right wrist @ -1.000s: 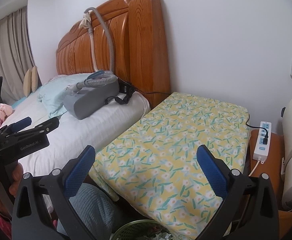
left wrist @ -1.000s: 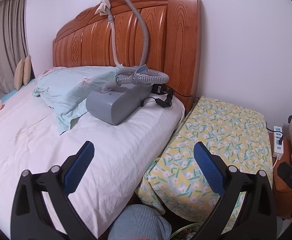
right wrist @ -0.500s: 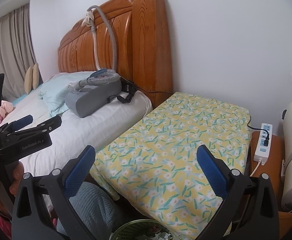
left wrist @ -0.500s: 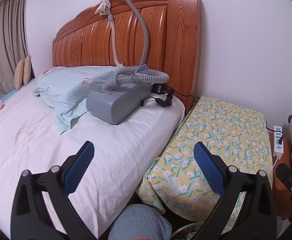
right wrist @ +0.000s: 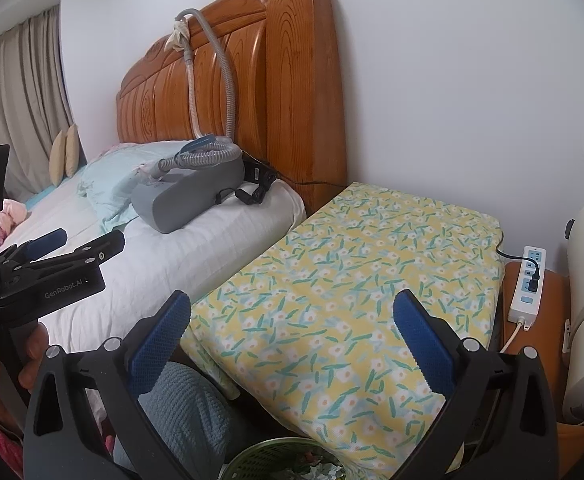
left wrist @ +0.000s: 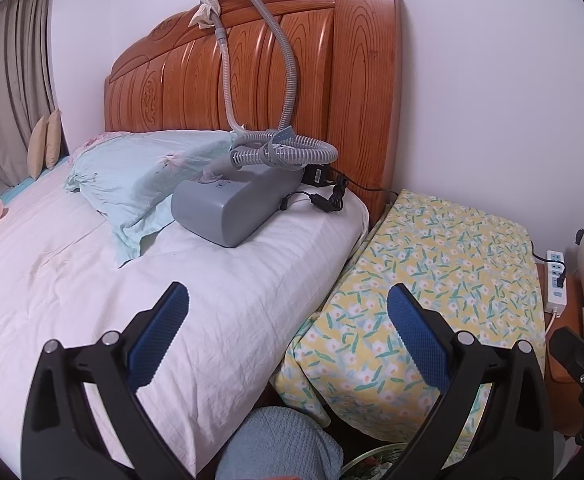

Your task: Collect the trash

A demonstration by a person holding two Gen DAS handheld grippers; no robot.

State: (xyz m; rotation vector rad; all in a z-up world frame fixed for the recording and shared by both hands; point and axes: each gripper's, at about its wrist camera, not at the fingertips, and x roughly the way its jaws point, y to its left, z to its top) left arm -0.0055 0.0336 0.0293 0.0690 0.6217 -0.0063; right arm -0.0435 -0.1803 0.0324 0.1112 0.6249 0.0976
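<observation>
Bed (left wrist: 92, 280): ahead-left of my left gripper (left wrist: 288, 320). Table (right wrist: 351, 280) in flowered cloth: straight ahead of my right gripper (right wrist: 292, 328). Grey machine (left wrist: 232, 204) with hose: far ahead on the bed. Green basket (right wrist: 276, 460) of trash: directly below my right gripper. Both grippers: spread wide, holding nothing.

The bed sheet (left wrist: 72, 280) is white, the pillow (left wrist: 140, 172) light blue, the machine (left wrist: 228, 208) grey, the cloth (right wrist: 351, 280) yellow with flowers.
</observation>
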